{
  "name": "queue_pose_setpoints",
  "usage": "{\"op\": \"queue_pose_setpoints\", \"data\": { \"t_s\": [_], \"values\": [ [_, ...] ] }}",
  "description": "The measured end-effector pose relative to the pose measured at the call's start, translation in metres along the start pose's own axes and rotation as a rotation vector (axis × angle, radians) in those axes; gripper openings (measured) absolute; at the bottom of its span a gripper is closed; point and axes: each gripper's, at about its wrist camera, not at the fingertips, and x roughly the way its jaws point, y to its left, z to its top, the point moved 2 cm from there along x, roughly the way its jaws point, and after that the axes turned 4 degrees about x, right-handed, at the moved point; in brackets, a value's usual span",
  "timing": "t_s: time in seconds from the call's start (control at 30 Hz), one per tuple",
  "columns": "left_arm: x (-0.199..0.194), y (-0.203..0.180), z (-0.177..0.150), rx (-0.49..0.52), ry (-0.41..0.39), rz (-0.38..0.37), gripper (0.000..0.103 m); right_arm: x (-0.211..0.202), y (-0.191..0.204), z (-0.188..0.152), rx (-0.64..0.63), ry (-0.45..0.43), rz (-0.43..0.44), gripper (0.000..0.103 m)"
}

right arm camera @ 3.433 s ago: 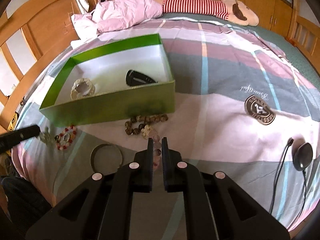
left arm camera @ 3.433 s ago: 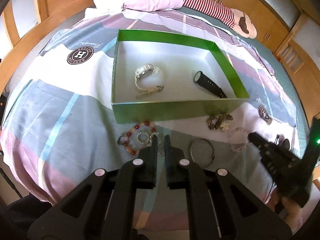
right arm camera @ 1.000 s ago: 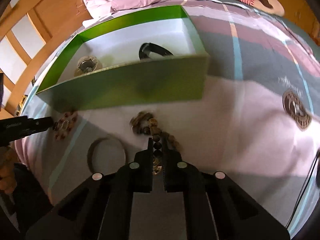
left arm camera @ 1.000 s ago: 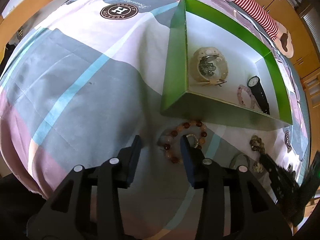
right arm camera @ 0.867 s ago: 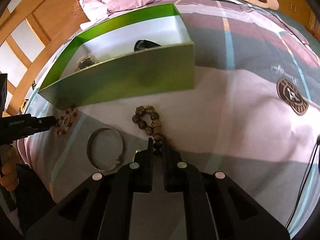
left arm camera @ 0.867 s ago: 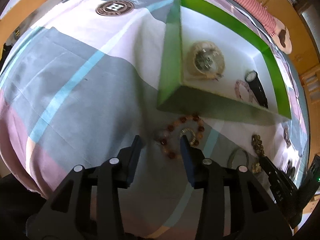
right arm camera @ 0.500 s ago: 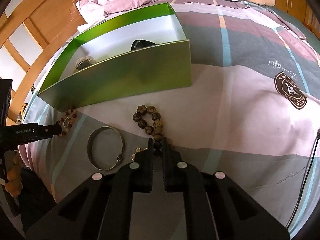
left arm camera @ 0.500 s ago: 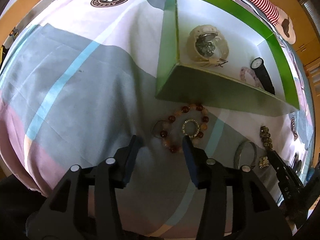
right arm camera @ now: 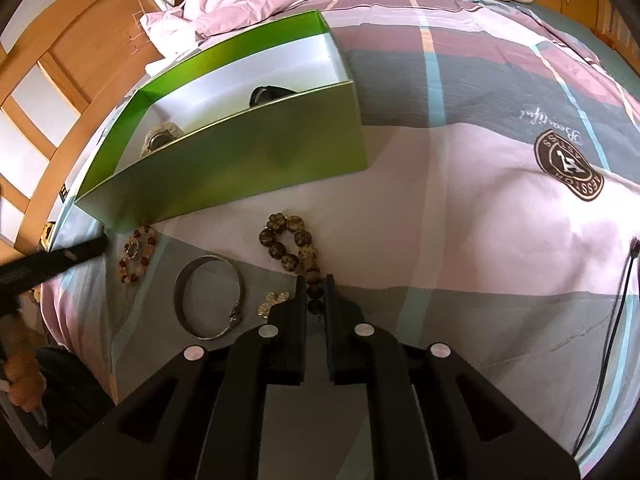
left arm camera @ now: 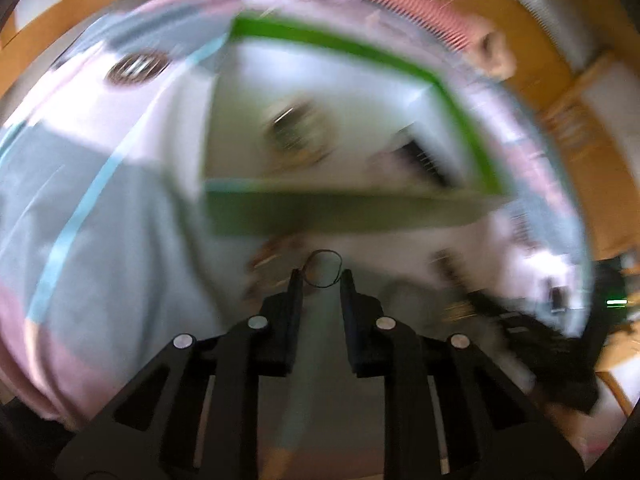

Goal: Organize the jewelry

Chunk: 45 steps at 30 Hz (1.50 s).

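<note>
While the left gripper (left arm camera: 320, 280) was closing with a thin dark ring (left arm camera: 322, 268) between its fingertips, the right gripper (right arm camera: 315, 292) was clamped on the brown bead bracelet (right arm camera: 290, 242) lying on the bedspread (right arm camera: 480, 220), just in front of the green box (right arm camera: 240, 168) and beside a silver bangle (right arm camera: 209, 302).

Box (right arm camera: 256, 160): green outside, white inside. Bedsheet (right arm camera: 480, 216): pink, grey and mauve blocks w/ pale blue stripes; brown round logo badge (right arm camera: 568, 170) right of box. Bead bracelet (right arm camera: 290, 246) in front of box: mottled brown/tan. Bangle (right arm camera: 209, 298): silver-grey. Bracelet (right arm camera: 136, 254) at box's left corner: red-amber and pale beads. Both claws: black.
</note>
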Motion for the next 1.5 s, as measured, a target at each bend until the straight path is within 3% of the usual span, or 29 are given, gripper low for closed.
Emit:
{"op": "queue_pose_setpoints", "data": {
  "t_s": [0.1, 0.2, 0.27, 0.33, 0.53, 0.8, 0.87, 0.9, 0.93, 1.0, 1.2, 1.5],
  "values": [
    [-0.011, -0.006, 0.004, -0.003, -0.059, -0.073, 0.019, -0.001, -0.002, -0.001, 0.007, -0.002, -0.003, 0.008],
    [0.004, 0.008, 0.003, -0.045, 0.019, 0.007, 0.020, -0.002, -0.002, 0.000, 0.012, -0.006, -0.007, 0.012],
    [0.014, 0.024, -0.003, -0.069, 0.087, 0.067, 0.020, -0.003, -0.002, 0.000, 0.017, -0.013, -0.006, 0.022],
    [0.019, 0.028, -0.008, -0.080, 0.118, 0.098, 0.020, -0.004, -0.003, 0.000, 0.018, -0.018, -0.009, 0.026],
    [0.035, 0.041, -0.014, -0.113, 0.202, 0.175, 0.023, 0.000, -0.003, 0.004, 0.006, -0.028, -0.057, 0.028],
    [0.041, 0.036, -0.009, -0.084, 0.213, 0.198, 0.024, 0.018, 0.011, 0.013, -0.073, -0.043, -0.119, 0.028],
    [0.043, 0.032, -0.008, -0.070, 0.207, 0.186, 0.017, 0.019, 0.015, 0.014, -0.089, -0.048, -0.125, 0.024],
    [0.042, 0.031, -0.009, -0.065, 0.208, 0.169, 0.008, 0.019, 0.017, 0.014, -0.092, -0.044, -0.103, 0.016],
    [0.041, 0.028, -0.009, -0.056, 0.207, 0.145, 0.008, 0.018, 0.018, 0.013, -0.093, -0.039, -0.087, 0.008],
    [0.039, 0.024, -0.010, -0.039, 0.198, 0.134, 0.008, 0.014, 0.023, 0.011, -0.115, -0.040, -0.084, 0.008],
    [0.014, 0.010, -0.004, -0.079, 0.171, -0.059, 0.008, -0.010, 0.021, 0.012, -0.093, -0.075, -0.046, 0.008],
    [-0.030, -0.028, 0.014, -0.002, 0.095, -0.073, 0.008, -0.057, 0.027, 0.031, -0.072, -0.172, 0.006, 0.008]
  ]
}}
